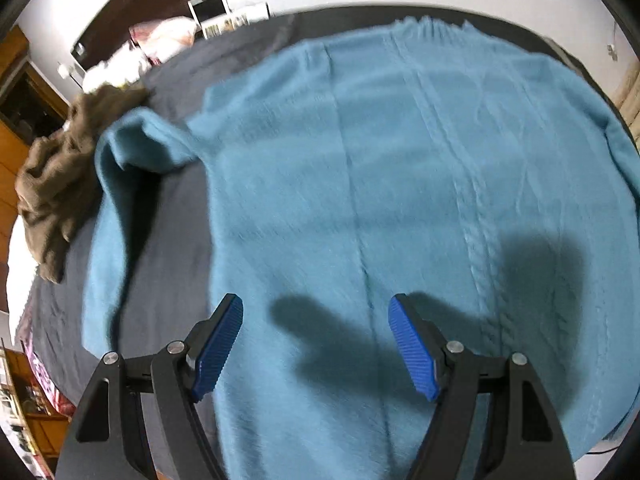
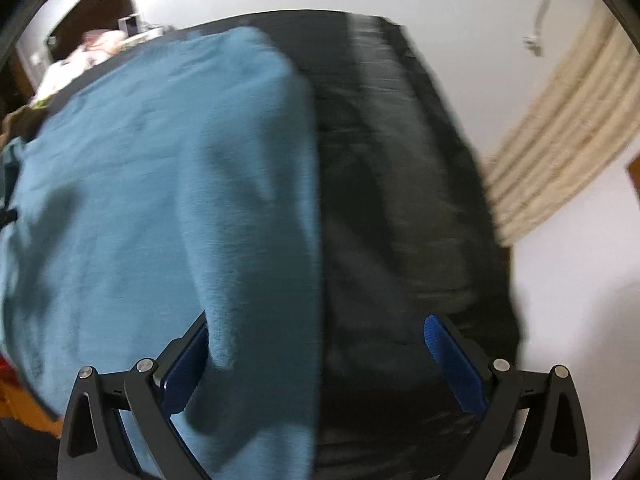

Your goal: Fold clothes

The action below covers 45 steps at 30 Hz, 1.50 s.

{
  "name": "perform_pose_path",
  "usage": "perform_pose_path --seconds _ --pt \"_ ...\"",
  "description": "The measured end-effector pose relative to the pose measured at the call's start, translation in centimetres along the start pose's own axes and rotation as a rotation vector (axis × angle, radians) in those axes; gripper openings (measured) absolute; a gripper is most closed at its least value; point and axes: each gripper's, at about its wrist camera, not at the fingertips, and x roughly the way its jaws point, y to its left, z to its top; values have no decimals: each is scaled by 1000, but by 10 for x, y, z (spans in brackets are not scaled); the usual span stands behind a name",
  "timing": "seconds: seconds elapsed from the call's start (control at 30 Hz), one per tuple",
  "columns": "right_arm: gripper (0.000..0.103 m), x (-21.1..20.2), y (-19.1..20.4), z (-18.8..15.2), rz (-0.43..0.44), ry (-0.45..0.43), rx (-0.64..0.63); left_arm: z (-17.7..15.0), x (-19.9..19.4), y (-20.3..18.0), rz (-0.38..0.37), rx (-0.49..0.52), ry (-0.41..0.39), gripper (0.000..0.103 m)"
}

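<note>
Across the dark bed [image 1: 168, 240] a blue sweater [image 1: 360, 160] lies spread flat, which I judge readies it for folding. Its long axis runs from 6 o'clock to 12 o'clock in the left view, the ribbed end at 12 and one sleeve [image 1: 120, 168] flopped out toward 9 o'clock beside a brown garment [image 1: 60, 168]. Above the body panel the left gripper [image 1: 316, 340] hovers with its fingers spread wide, holding nothing. Over the sweater's side edge [image 2: 304, 200], toward 3 o'clock, the right gripper [image 2: 316, 360] is also spread wide, cloth bunched against its left pad but not pinched.
</note>
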Motion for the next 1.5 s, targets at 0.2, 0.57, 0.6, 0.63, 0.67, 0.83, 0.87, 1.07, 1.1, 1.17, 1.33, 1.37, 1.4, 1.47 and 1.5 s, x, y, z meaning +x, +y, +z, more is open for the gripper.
perform_pose_path --seconds 0.2,0.57,0.6,0.63,0.67,0.83,0.87,1.07,1.1,1.17,1.33,1.37,1.4,1.47,1.5 --pt "102 5 -38 14 -269 -51 24 -2 5 1 -9 6 -1 81" --pt "102 -9 -100 49 -491 -84 201 -8 14 27 21 17 -43 103" --pt "102 -12 -101 49 -499 -83 211 -9 15 31 19 22 -42 103" --pt "102 -13 -101 49 -492 -80 223 -10 15 34 24 29 -39 103" --pt "102 -15 -101 49 -484 -77 235 -11 15 37 31 40 -39 103" --pt "102 -44 -73 49 -250 -158 236 -15 16 56 48 85 -38 103" --pt "102 -52 -64 51 -225 -187 215 -15 18 60 46 85 -32 103" --pt "102 -42 -29 99 -182 -222 187 -9 22 75 59 140 -17 103" --pt "102 -38 -22 107 -154 -214 196 -7 24 79 63 141 -11 103" --pt "102 -32 -4 119 -102 -216 178 -4 25 90 67 139 1 103" --pt "102 -5 50 134 20 -179 83 6 32 116 92 119 49 103" --pt "102 -1 56 135 39 -166 92 11 33 118 93 113 66 103" --pt "102 3 62 137 59 -153 101 18 33 118 96 110 70 103" --pt "102 11 69 143 135 -124 146 38 28 116 114 117 29 102" --pt "102 15 76 146 172 -111 160 51 26 115 104 113 4 102"
